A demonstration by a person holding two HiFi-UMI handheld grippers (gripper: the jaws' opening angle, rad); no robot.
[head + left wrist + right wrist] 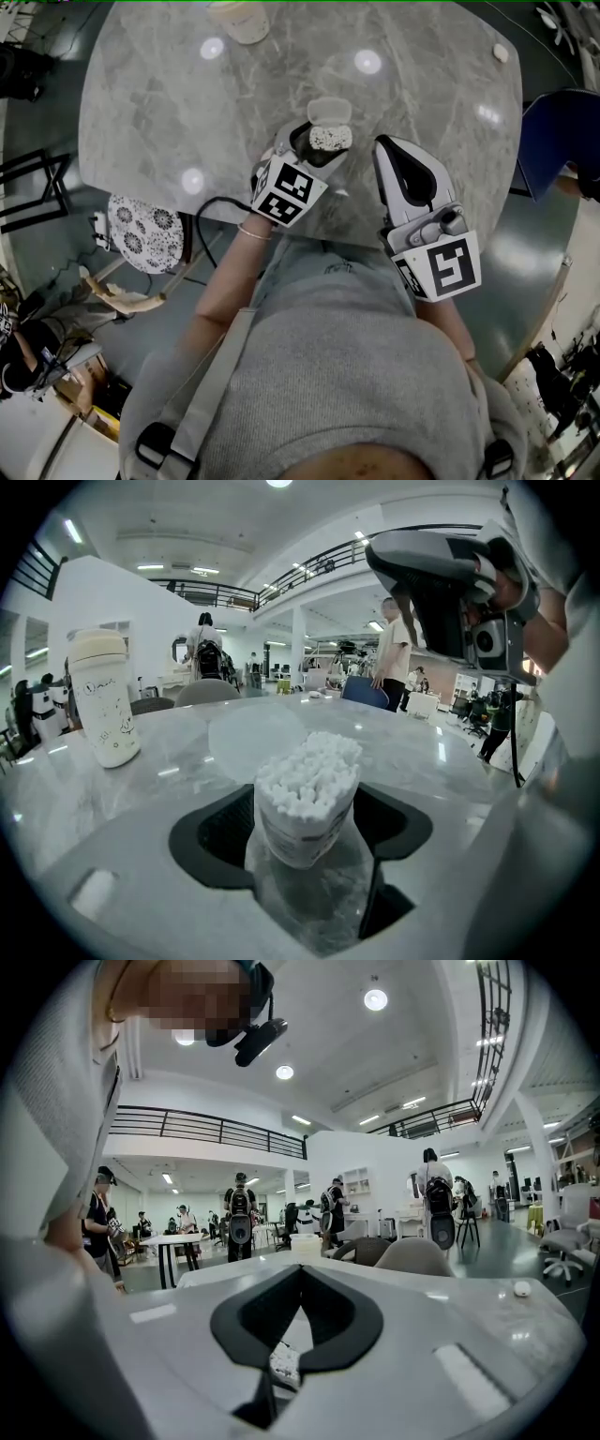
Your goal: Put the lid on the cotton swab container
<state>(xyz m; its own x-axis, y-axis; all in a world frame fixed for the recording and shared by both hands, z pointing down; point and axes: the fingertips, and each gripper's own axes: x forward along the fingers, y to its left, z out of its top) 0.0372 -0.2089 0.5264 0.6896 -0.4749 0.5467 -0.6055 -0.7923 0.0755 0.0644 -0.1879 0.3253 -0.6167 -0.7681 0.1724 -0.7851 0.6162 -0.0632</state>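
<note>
**Q:** Where was the cotton swab container [305, 803]?

**A:** It sat between the jaws of my left gripper [302, 142], over the near edge of the table [169, 103]. Its mouth was uncovered and packed with white swab heads.

**Q:** And the lid [251, 744]?

**A:** It lay flat on the table just beyond the container, touching neither gripper.

**Q:** How were the jaws set?

**A:** The left pair was clamped on the container's sides. My right gripper [298, 1277] had its jaws together, holding nothing, and hung just to the right of the left one.

**Q:** What else was around?

**A:** A white bottle [101, 710] stood at the far left of the table, well apart. A small white object [502, 52] lay near the far right edge.
</note>
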